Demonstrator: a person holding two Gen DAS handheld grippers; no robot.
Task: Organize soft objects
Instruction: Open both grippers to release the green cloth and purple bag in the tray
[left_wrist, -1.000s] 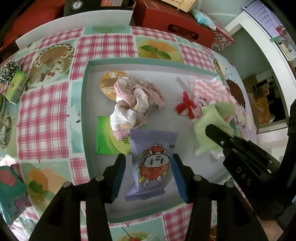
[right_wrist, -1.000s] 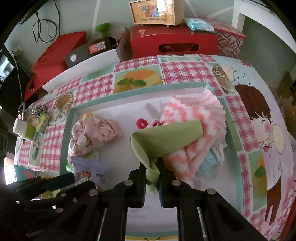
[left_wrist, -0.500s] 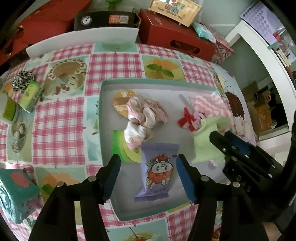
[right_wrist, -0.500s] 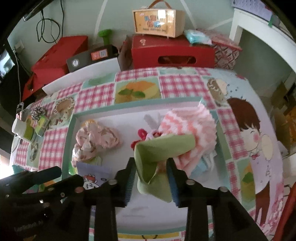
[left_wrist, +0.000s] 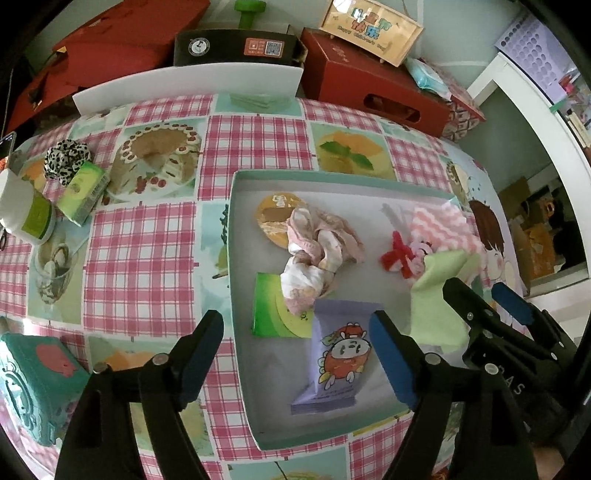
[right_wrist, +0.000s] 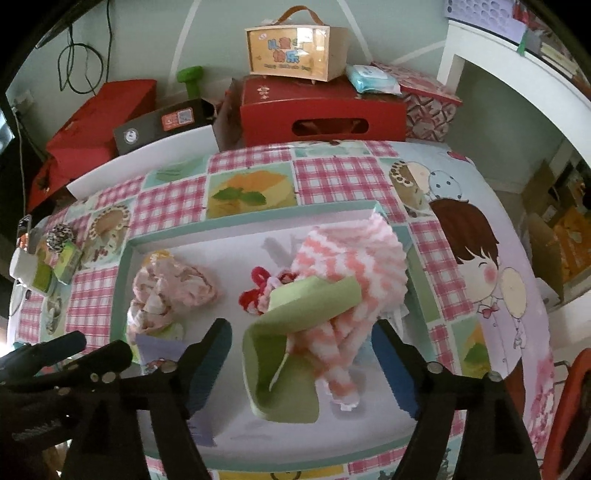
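shallow grey tray with teal rim (left_wrist: 236, 258): folded green cloth (right_wrist: 295, 332) lies inside; right claw (right_wrist: 301, 360) released, straddling cloth; left claw (left_wrist: 297, 347) released above purple snack packet (left_wrist: 338, 354).

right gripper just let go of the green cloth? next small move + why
Probably lift the right hand-held gripper clear. Its jaws stand wide open and the green cloth lies loose on the tray, partly over the pink striped cloth.

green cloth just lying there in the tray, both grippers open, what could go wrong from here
The green cloth lies curled over the pink zigzag cloth, so the open right gripper may pinch both. The red bow touches the pile and could drag along. The open left gripper hangs close, over the purple packet.
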